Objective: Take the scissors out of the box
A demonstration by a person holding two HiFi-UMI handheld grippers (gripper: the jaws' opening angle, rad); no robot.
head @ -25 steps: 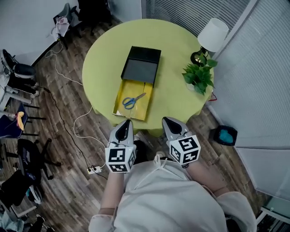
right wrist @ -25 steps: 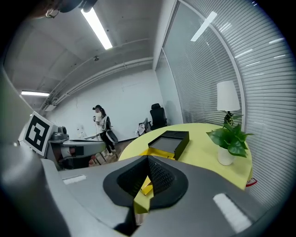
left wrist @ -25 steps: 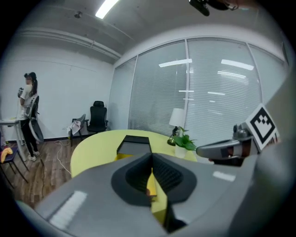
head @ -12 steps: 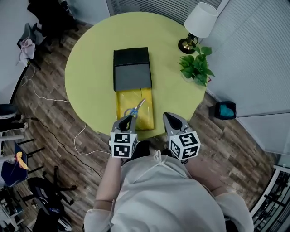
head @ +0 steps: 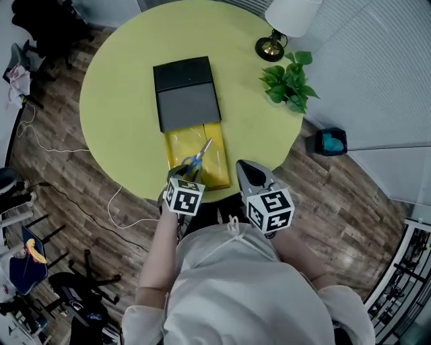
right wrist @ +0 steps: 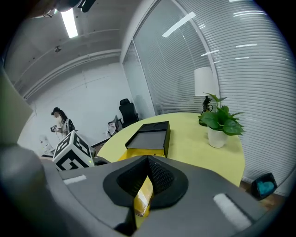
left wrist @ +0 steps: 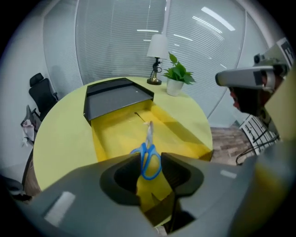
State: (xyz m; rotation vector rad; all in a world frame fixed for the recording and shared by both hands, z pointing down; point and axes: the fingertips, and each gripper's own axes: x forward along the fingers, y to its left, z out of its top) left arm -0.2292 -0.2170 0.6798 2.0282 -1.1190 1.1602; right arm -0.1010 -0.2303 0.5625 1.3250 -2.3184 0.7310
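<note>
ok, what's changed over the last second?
The left gripper came down over the yellow box to the scissors. Its jaws are opening, with the blue handles between them, not gripped. The right gripper stays shut and empty. Scissors, box and black lid lie as before.

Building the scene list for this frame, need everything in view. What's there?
table: 1, yellow-green, round, centre
black cover: 1, black, at the yellow box's far end
yellow box: 1, yellow, open, near table edge
scissors: 1, blue handles, lying in the yellow box
lamp: 1, white shade, far table edge
plant: 1, green, potted, beside lamp
bin: 1, dark with teal inside, floor right of table
office chair: 1, black, left of table
bystander: 1, far off
left claw: 1, grey, jaws opening over the box, scissors' handles between them, not gripped
right claw: 1, grey, shut, empty, right of box
</note>
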